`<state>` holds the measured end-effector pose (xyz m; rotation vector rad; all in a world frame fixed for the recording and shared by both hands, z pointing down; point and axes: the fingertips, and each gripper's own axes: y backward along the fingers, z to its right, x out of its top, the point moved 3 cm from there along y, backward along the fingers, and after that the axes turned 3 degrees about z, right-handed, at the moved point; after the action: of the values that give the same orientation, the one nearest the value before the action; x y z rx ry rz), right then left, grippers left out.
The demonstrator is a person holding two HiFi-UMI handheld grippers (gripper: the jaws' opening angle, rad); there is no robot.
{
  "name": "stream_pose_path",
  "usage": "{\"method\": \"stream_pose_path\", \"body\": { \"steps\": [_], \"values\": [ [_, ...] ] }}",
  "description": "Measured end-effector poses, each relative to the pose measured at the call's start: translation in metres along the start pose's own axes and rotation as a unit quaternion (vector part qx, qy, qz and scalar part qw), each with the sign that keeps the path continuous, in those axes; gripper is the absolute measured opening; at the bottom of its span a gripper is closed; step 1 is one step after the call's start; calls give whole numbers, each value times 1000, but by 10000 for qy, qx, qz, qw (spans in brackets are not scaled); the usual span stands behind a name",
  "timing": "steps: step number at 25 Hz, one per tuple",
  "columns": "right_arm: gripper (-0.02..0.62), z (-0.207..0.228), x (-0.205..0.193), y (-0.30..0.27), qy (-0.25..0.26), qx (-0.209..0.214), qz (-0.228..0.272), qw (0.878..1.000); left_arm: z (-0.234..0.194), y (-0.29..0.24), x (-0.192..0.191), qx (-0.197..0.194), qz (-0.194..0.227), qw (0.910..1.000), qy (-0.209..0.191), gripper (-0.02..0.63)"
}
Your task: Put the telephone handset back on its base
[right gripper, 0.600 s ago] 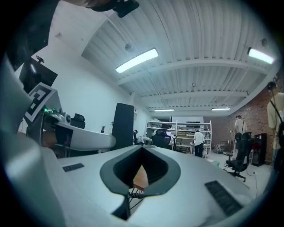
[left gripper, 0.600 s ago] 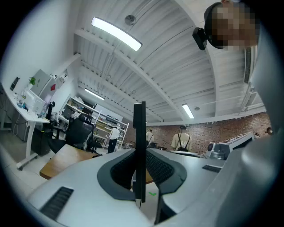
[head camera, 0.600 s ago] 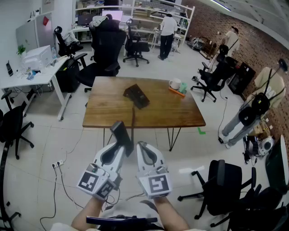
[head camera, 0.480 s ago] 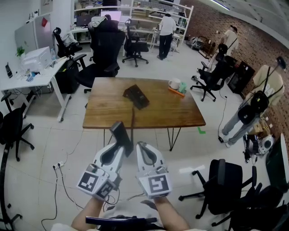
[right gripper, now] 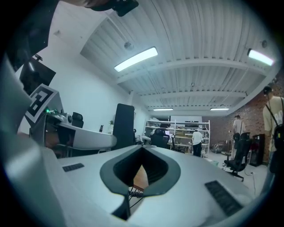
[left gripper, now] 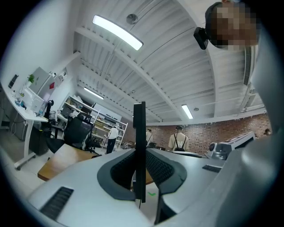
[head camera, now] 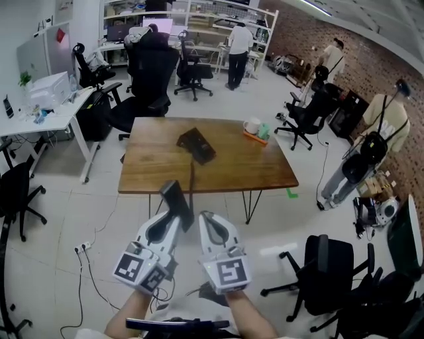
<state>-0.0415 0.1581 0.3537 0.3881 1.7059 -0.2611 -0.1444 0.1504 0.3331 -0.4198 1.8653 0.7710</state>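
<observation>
Black handset (head camera: 173,196), pinched edge-on in the left gripper (head camera: 179,222), could twist loose. Right gripper (head camera: 205,220) is closed, empty. Its cord (head camera: 192,175) possibly drags the upper-centre base (head camera: 196,144).

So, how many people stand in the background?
3: a person in white shirt at the far shelves; a second person by the brick wall; a third person nearer, right. Others may sit hidden.

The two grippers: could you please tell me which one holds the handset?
The left gripper: its jaws clamp the black handset; the right gripper holds nothing.
</observation>
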Motion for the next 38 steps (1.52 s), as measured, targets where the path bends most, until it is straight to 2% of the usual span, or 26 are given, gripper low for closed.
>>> {"method": "stream_pose_path", "body": {
  "steps": [18, 38],
  "values": [
    [3, 33, -17, -33, -249, -21, 43, 9997, -20, -40, -12, 58, -72, 10000, -15, 63],
    [3, 83, -38, -117, -347, 138, -58, 9993, -81, -119, -34, 236, -211, 9994, 115, 63]
  ]
}}
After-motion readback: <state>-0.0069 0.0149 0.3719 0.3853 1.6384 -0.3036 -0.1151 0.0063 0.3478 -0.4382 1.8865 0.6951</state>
